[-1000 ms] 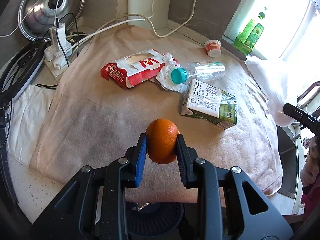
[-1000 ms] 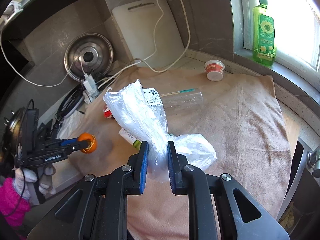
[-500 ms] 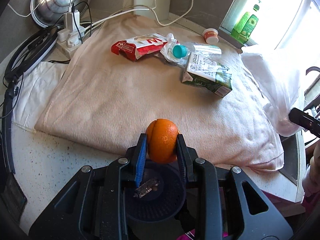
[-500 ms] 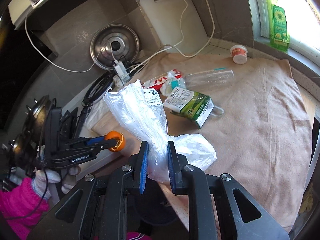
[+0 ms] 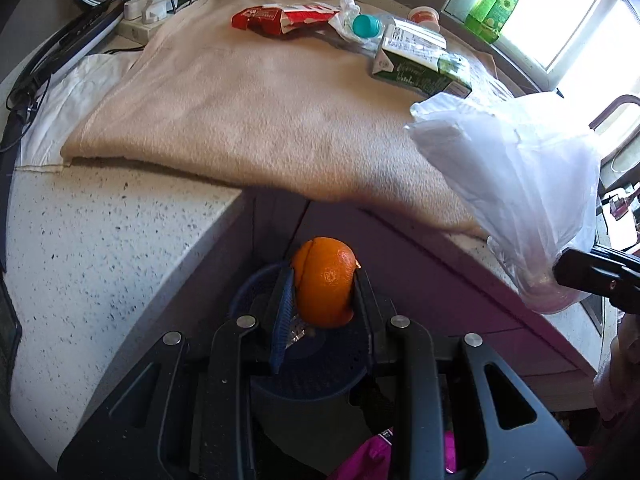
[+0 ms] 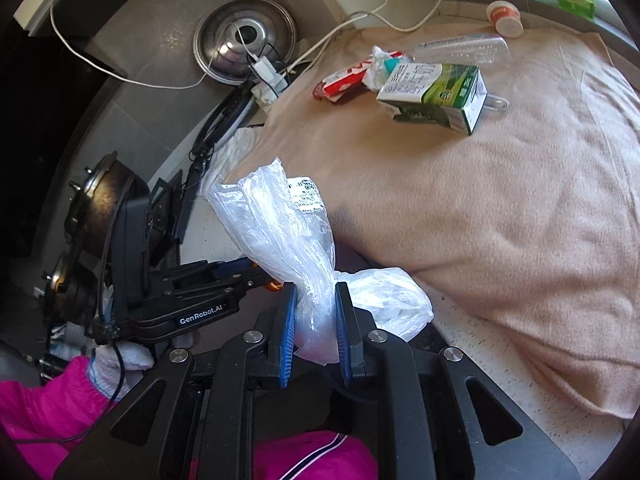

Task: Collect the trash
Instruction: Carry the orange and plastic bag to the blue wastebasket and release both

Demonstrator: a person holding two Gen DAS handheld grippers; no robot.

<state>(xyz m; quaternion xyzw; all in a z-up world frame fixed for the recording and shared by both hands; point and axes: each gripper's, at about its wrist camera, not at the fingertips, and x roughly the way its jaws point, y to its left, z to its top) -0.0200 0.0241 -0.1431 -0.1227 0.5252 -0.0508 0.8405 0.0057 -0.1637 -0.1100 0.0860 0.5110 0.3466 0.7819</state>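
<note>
Past the counter edge [image 5: 224, 200], the left gripper [image 5: 322, 300] clamps an orange peel [image 5: 325, 282] upright above a dark basket [image 5: 304, 384], which only its view shows, while the right gripper [image 6: 316, 328] pinches a plastic bag [image 6: 280, 224].

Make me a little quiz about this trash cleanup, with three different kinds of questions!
1. True or false: the left tool is empty.
2. What does the right tool grip? A) milk carton B) clear plastic bag C) bottle
3. Fill in: below the orange peel sits a dark blue ____.

Key:
1. False; it grips the orange peel.
2. B, the clear plastic bag; the milk carton and bottle lie on the beige towel.
3. Bin.
</note>
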